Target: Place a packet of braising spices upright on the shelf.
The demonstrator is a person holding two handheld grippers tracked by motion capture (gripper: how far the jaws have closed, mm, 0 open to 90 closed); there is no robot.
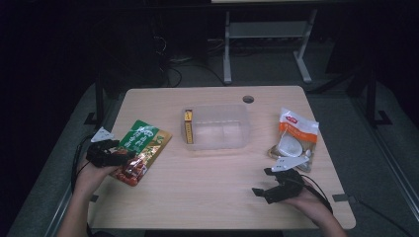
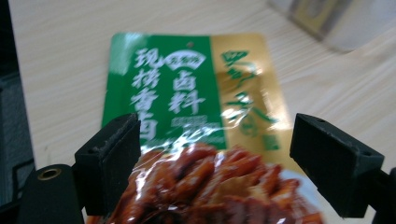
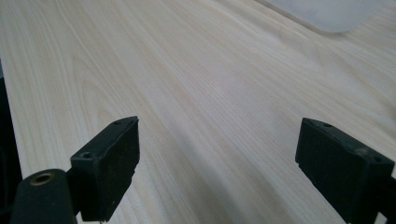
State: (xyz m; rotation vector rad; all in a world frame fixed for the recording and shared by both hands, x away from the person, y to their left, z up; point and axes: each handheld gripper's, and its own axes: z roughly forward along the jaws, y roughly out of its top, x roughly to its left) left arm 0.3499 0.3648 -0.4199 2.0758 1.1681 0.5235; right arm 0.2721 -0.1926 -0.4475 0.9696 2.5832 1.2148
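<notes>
Left tongs (image 2: 215, 163) hanging wide over the floppy, slippery sauce packet (image 2: 196, 121), edge looking best; right tongs (image 3: 217, 163) gaping empty

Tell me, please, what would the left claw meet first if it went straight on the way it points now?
Most likely the green and gold snack packet: the left claw stands open right over its near end. Beyond lies the clear plastic box, though depth is hard to judge.

White Chinese characters "卤料" stand on the green panel of the sauce packet (image 2: 187, 93); its gold calligraphy is unreadable.
</notes>
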